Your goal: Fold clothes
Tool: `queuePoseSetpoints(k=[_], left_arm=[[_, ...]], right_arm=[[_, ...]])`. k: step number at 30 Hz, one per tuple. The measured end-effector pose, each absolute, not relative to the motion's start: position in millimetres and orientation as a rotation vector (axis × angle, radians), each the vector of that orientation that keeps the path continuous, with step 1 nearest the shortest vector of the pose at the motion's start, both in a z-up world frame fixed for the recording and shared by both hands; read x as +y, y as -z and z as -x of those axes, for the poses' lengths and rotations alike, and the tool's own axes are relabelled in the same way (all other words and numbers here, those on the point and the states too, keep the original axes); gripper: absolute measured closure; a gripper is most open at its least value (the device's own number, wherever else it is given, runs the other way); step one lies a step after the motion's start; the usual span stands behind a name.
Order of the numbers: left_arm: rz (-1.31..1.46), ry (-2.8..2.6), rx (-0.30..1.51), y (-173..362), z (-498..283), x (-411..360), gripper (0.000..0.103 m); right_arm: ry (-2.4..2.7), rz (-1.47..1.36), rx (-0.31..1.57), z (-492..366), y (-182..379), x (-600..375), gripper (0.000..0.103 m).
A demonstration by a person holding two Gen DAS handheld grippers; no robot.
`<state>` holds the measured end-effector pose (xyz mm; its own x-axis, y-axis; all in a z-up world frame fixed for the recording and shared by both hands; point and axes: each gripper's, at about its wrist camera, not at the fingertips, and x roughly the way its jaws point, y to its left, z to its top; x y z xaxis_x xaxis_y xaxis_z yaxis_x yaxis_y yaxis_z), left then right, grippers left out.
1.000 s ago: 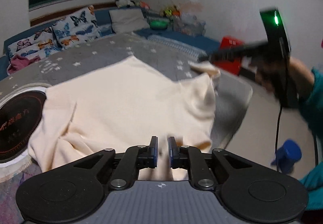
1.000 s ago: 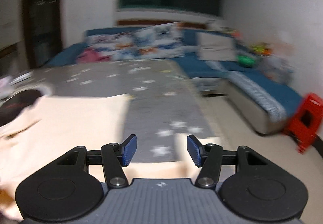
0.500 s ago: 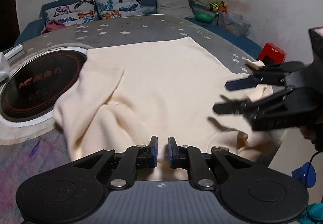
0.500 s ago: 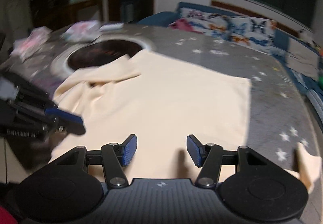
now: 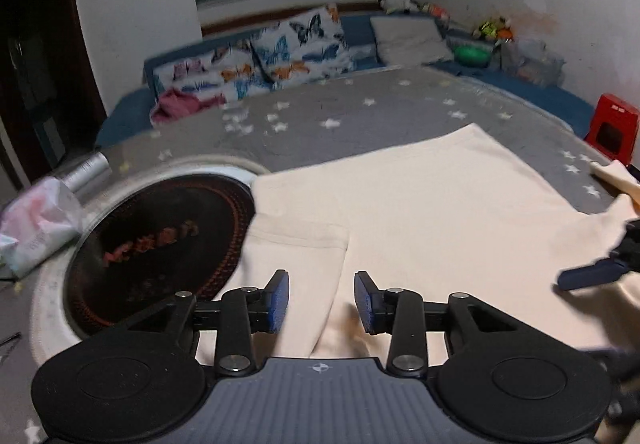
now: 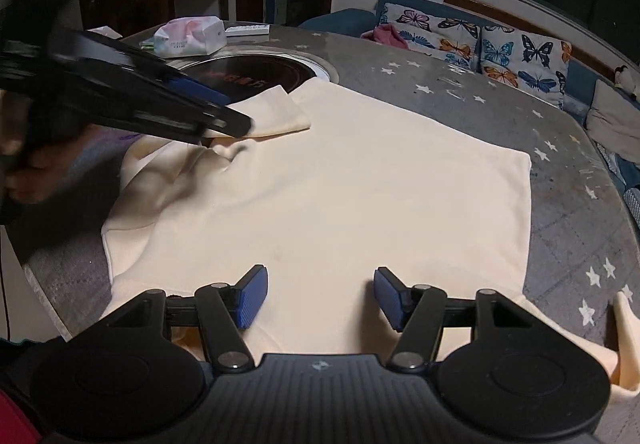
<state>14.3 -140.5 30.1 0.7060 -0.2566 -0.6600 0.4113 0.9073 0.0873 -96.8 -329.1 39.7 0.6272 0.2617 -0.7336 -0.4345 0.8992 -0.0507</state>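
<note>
In the left wrist view the left tongs (image 5: 322,300) tilt down over the near part of a cream shirt (image 5: 420,203) that lies flat on a grey star-print table (image 5: 360,111); their jaws are opening and grip nothing, with a folded sleeve edge below the gap. The shirt's long axis runs away from the tongs to its far hem. In the right wrist view the right tongs (image 6: 318,298) also tilt down, jaws opening above the shirt's near edge, empty, hem to the far right.

Both black grippers carry blue ribbed fingers (image 5: 280,300), silver screws, grooved grey bodies.
</note>
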Motion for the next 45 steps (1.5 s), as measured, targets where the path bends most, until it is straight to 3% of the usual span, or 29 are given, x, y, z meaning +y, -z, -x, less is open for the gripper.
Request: queuePoseSetpoints(k=[5,9,21,25,32,39,45], left_arm=[[-0.236,0.367,0.727,-15,-33,-146,0.066],[-0.198,0.341,0.714,-17,-39,-133,0.096],[0.051,0.125,0.640,-56,-13,-11,0.102],[0.048,0.133,0.646,-60,-1,1,0.101],[-0.066,0.351,0.654,-53,2,-78,0.096],[-0.164,0.380,0.711,-28,-25,-132,0.071],[-0.189,0.377,0.724,-15,-39,-144,0.065]], right_arm=[[-0.401,0.221,0.801,94,-39,-331,0.042],[-0.402,0.217,0.802,93,-38,-332,0.041],[-0.391,0.250,0.802,94,-38,-327,0.040],[-0.389,0.265,0.805,93,-39,-324,0.040],[-0.384,0.264,0.809,93,-38,-324,0.040],[-0.388,0.258,0.810,91,-38,-326,0.037],[-0.390,0.245,0.811,90,-37,-328,0.035]])
